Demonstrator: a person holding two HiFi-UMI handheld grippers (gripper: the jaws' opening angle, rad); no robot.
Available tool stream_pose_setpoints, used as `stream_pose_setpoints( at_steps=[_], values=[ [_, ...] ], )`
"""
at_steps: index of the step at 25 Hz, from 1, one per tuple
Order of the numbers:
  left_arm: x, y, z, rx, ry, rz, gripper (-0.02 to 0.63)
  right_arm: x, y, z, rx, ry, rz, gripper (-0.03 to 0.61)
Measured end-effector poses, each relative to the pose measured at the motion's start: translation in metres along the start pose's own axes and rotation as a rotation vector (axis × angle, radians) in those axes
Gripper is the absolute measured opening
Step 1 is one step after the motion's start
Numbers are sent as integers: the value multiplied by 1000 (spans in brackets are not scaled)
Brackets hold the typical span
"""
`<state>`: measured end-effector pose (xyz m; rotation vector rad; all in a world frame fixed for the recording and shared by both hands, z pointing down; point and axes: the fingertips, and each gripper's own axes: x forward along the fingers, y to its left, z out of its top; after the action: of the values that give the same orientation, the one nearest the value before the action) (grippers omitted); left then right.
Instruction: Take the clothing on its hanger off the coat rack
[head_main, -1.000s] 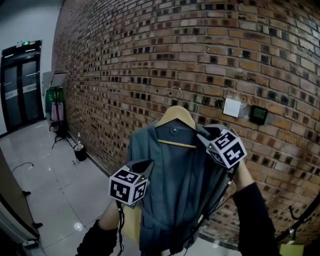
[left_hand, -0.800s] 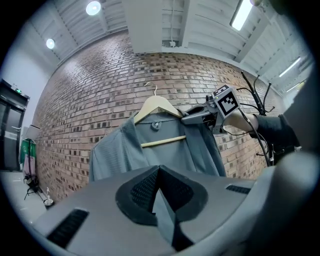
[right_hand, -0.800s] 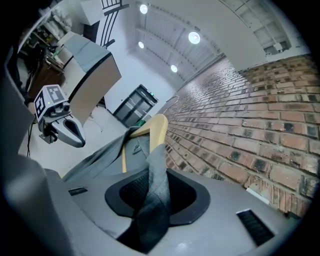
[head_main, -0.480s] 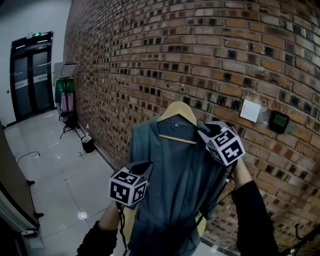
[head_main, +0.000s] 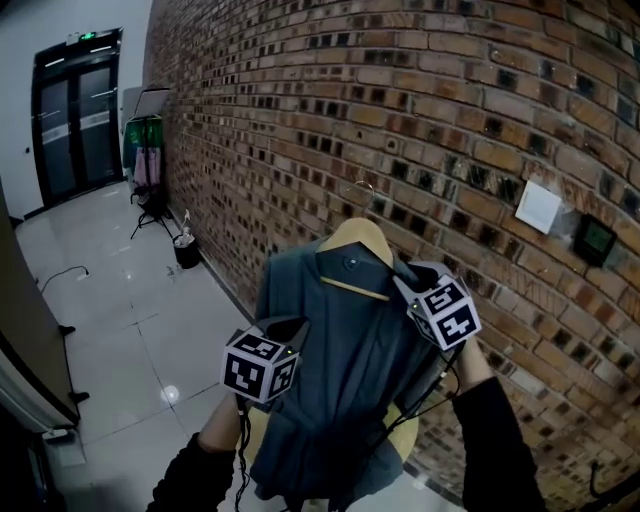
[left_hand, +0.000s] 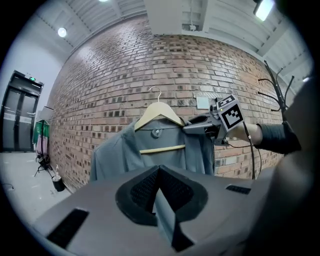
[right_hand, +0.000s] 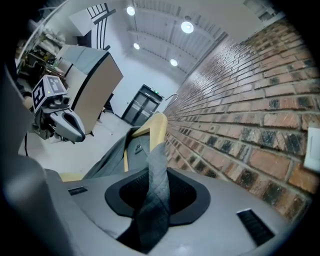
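A grey-blue jacket (head_main: 335, 380) hangs on a wooden hanger (head_main: 357, 238), whose wire hook (head_main: 358, 187) is free in the air in front of the brick wall. My right gripper (head_main: 407, 278) is shut on the jacket's right shoulder by the hanger's end. Grey fabric (right_hand: 154, 197) runs between its jaws, with the hanger (right_hand: 158, 130) just beyond. My left gripper (head_main: 290, 332) hovers at the jacket's lower left, apart from it, jaws together and nothing in them. The left gripper view shows the jacket (left_hand: 160, 150) ahead and the right gripper (left_hand: 194, 128) at its shoulder.
The black coat rack's branches (left_hand: 278, 92) stand off to the right. On the brick wall (head_main: 300, 120) are a white plate (head_main: 538, 207) and a dark panel (head_main: 594, 238). Dark double doors (head_main: 75, 120), a stand with green cloth (head_main: 148, 150) and a black bucket (head_main: 187, 250) are far left.
The jacket on its hanger, still in my right gripper, has moved left along the wall and sits a little lower. The wall plate has slid to the right. My left gripper has kept its place.
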<state>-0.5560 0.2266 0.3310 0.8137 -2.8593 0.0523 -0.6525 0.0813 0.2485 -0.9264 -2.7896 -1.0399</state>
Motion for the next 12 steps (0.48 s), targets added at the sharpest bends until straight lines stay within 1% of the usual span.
stream_pose_setpoints(
  at_steps=[3,8,12],
  values=[
    [8,2,-18,-26,28,-5,-10,15,15,-26,23,14,23,84],
    [16,4,-56,-65,84,0,-9,35,52,-67,103,36,96,75],
    [21,-1,-90,-97,137,1,-9,48,87,-114,160,96,152,64]
  ],
)
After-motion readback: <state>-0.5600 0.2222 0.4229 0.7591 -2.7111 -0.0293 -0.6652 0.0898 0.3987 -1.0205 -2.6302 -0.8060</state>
